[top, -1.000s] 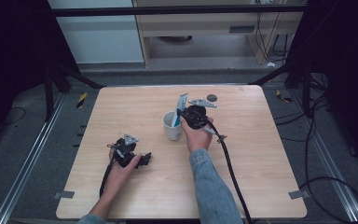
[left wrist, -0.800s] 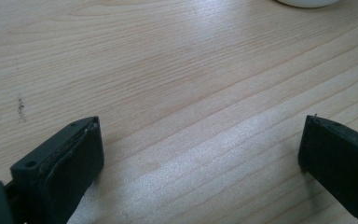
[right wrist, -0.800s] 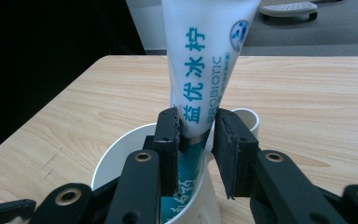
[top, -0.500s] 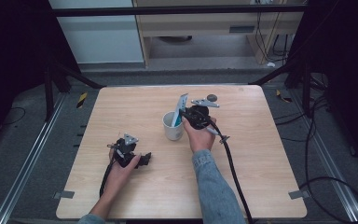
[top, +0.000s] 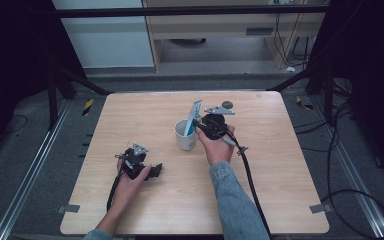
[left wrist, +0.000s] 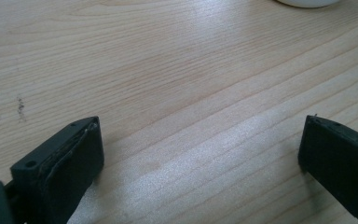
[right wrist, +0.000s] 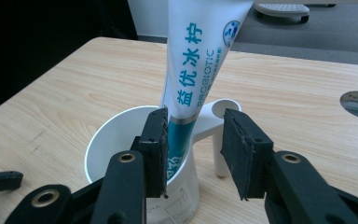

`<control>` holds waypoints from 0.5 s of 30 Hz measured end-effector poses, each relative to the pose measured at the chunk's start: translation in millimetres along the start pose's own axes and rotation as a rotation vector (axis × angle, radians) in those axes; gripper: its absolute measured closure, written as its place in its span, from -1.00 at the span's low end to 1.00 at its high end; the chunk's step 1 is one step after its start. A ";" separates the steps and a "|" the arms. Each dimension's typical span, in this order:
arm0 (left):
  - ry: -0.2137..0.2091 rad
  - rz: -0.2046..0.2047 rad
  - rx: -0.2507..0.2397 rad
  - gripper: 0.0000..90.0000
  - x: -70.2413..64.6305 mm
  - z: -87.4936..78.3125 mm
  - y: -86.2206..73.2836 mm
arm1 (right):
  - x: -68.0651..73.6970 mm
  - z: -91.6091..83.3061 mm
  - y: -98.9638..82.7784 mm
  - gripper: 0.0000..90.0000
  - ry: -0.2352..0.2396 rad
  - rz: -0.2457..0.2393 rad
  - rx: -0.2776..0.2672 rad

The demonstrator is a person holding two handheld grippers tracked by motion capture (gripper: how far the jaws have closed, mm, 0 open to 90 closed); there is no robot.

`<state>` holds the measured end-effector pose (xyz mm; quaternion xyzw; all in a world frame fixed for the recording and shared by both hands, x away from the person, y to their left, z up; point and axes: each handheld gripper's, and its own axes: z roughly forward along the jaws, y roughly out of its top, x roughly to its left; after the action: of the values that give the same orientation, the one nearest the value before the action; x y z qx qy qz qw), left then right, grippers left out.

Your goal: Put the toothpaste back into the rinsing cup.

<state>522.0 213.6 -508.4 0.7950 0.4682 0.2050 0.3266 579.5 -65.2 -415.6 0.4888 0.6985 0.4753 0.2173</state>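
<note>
Opening right claw (right wrist: pixel 193 154) flanks tube (right wrist: pixel 198 70) inside cup (right wrist: pixel 98 149)

The left gripper (left wrist: pixel 200 154) holds its jaws wide apart just above the bare wooden table (left wrist: pixel 177 70), nothing between them.

1. Table (top: pixel 145 115): pale wood grain, smooth, with a soft sheen
2. Cup (right wrist: pixel 121 140): white, smooth, matt plastic by its look
3. Tube (right wrist: pixel 191 79): glossy printed plastic, white and teal
4. Right gripper (right wrist: pixel 193 154): black plastic jaws with rough, grainy pads (right wrist: pixel 156 149)
</note>
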 end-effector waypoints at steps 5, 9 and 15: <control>0.000 0.000 0.000 -1.00 0.0 0.0 0.0 | 1.1 -4.2 1.4 0.24 -0.008 -0.048 0.018; 0.000 0.000 0.000 -1.00 0.0 0.0 0.0 | 2.2 -7.9 2.2 0.12 -0.008 -0.079 0.036; 0.000 0.000 0.000 -1.00 0.0 0.0 0.0 | 2.8 -14.3 4.2 -0.17 -0.030 -0.130 0.053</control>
<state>522.0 213.6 -508.4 0.7950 0.4683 0.2049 0.3267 569.4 -68.8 -405.0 0.4548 0.7378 0.4342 0.2452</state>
